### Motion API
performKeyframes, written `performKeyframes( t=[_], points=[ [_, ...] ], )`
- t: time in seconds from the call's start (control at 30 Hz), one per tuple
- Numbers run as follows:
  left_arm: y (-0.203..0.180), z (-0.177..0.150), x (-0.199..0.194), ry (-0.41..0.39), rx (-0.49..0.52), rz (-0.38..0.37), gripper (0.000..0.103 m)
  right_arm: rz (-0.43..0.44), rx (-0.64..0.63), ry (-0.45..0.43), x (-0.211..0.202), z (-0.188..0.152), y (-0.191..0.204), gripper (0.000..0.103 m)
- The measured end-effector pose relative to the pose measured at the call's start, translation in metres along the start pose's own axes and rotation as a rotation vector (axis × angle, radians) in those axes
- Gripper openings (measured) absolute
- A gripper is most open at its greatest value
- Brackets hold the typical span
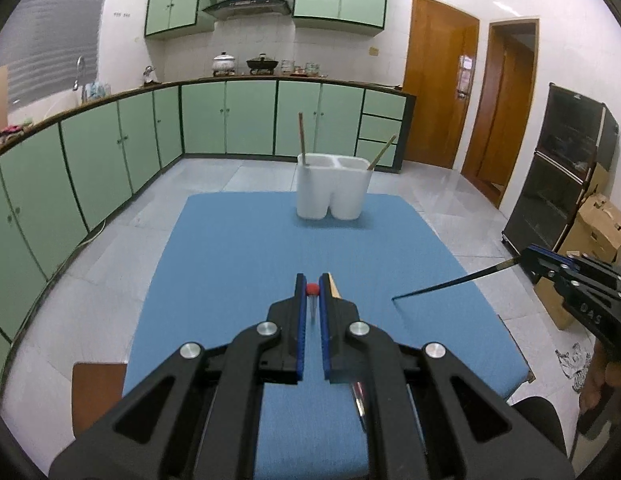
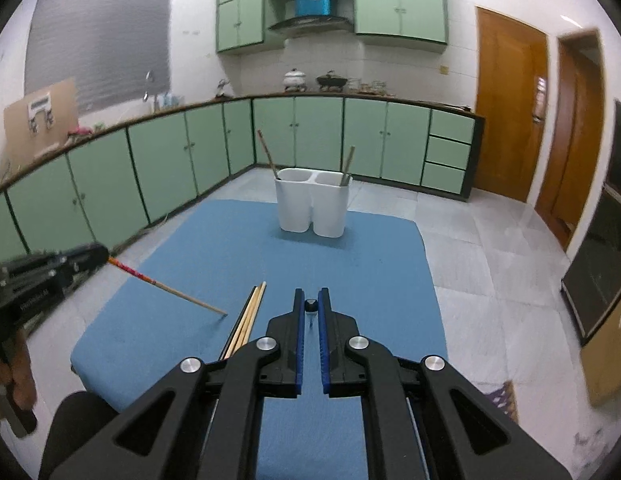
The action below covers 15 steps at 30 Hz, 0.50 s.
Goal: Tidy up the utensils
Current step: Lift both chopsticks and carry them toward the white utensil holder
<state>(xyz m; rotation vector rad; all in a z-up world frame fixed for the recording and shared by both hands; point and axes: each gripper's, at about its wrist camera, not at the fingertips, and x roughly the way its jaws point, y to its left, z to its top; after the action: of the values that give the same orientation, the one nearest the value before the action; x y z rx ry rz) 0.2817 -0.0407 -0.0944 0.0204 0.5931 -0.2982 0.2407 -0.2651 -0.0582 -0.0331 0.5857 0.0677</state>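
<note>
My left gripper [image 1: 312, 280] is shut on a red-ended wooden chopstick [image 1: 312, 289], seen end-on here. From the right wrist view that chopstick [image 2: 170, 290] slants down from the left gripper [image 2: 100, 258], its tip at the blue mat [image 2: 350, 260]. My right gripper [image 2: 311, 296] is shut on a black chopstick [image 2: 310, 305]. In the left wrist view the black chopstick [image 1: 450, 282] reaches from the right gripper [image 1: 530, 254] down to the mat [image 1: 230, 260]. A white two-compartment holder [image 1: 332, 188] [image 2: 312, 204] stands at the mat's far edge, one chopstick in each compartment. Several loose chopsticks [image 2: 246, 320] lie on the mat.
The mat covers a small table on a tiled kitchen floor. Green cabinets [image 1: 110, 148] run along the left and back. A black cabinet [image 1: 562, 168] and cardboard boxes [image 1: 598, 228] stand to the right. A brown stool [image 1: 96, 392] sits at the table's near left.
</note>
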Motion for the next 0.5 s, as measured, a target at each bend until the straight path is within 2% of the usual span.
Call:
performKeyframes(
  t=[0.27,0.5],
  points=[
    [0.004,0.038,0.022,0.032,0.023,-0.029,0.005,0.035,-0.063,0.093,0.028,0.052,0.007,0.006],
    [0.004,0.072,0.032,0.033,0.034,-0.045,0.005,0.055,-0.065,0.132,0.042,0.089,0.004,0.006]
  ],
)
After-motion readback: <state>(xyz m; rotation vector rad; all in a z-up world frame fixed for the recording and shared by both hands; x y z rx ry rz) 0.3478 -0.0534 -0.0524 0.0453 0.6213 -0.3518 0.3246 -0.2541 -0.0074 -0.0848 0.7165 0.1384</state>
